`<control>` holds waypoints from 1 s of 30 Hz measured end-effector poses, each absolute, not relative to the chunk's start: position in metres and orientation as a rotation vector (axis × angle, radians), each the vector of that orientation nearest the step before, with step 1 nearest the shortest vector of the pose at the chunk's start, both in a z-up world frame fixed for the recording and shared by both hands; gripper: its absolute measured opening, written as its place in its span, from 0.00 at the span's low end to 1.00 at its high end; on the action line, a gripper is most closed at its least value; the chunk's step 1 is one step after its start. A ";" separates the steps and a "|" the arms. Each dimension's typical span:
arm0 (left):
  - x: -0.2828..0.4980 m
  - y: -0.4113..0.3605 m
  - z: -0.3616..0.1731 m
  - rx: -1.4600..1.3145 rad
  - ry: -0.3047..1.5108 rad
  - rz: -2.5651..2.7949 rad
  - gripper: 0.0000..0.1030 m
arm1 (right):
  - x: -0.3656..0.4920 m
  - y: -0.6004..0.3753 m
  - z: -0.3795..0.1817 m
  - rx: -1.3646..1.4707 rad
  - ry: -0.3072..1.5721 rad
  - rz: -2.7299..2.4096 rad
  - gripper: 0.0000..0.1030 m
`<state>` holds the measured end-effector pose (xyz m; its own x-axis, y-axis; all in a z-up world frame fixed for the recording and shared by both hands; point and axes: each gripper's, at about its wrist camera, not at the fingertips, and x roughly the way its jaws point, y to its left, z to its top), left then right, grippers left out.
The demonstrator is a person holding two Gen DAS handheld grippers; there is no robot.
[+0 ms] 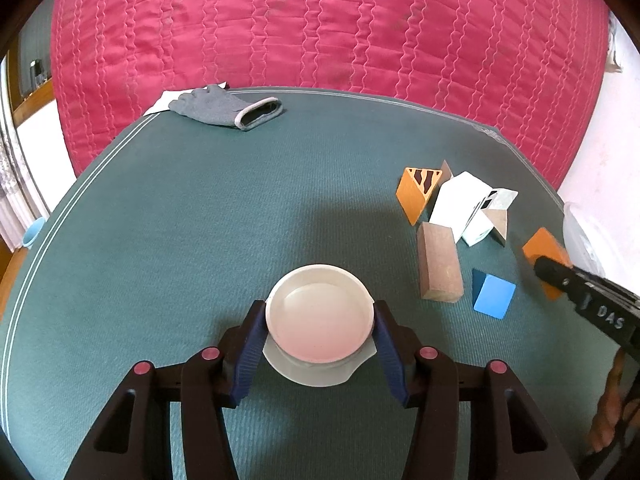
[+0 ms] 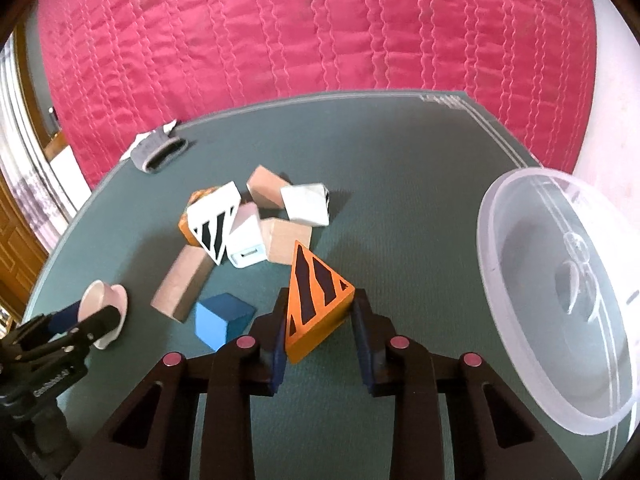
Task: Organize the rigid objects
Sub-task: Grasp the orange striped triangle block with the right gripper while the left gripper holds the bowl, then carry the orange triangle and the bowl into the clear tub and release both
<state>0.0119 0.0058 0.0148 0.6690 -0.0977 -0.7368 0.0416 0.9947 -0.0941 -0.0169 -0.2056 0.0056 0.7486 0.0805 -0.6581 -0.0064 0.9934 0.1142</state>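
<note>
Blocks of painted and plain wood lie in a loose heap on the green cloth-covered table [image 1: 200,220], with a red quilted bed [image 1: 320,20] behind it. The right tongs [image 2: 320,320] are clenched on an orange triangular wooden block with black stripes [image 2: 318,300], their blue pads pressed against its two sides; the block is tilted, one point upward. Whether it still touches the cloth cannot be told.

Just left of it sits a blue wooden wedge [image 2: 222,324], and beside that a long plain brown wooden block [image 2: 182,284]. Beyond them are a white triangular block with black stripes [image 2: 214,224], a small white box with a slot [image 2: 246,246], a plain wooden cube [image 2: 286,240], another plain wooden block [image 2: 264,192] and a white block [image 2: 306,204], crowded together and partly leaning on each other.

The left tongs [image 1: 320,332] grasp a shallow round white bowl [image 1: 320,316] by its rim on both sides, well apart from the heap. The bowl rests on a pale flat piece beneath it.

A large round clear plastic container [image 2: 560,300] stands at the table's right edge. A grey knitted glove [image 1: 228,108] lies at the far edge on a white sheet of paper [image 1: 158,104].
</note>
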 end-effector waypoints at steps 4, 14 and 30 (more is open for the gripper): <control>0.009 0.004 0.019 -0.064 0.830 -0.072 0.53 | -0.029 -0.215 0.014 0.120 0.691 0.044 0.29; 0.005 -0.015 0.033 -0.016 0.806 -0.083 0.53 | -0.060 -0.267 0.033 0.192 0.618 -0.058 0.29; 0.008 -0.080 0.055 0.069 0.774 -0.202 0.53 | -0.093 -0.368 0.018 0.301 0.603 -0.352 0.33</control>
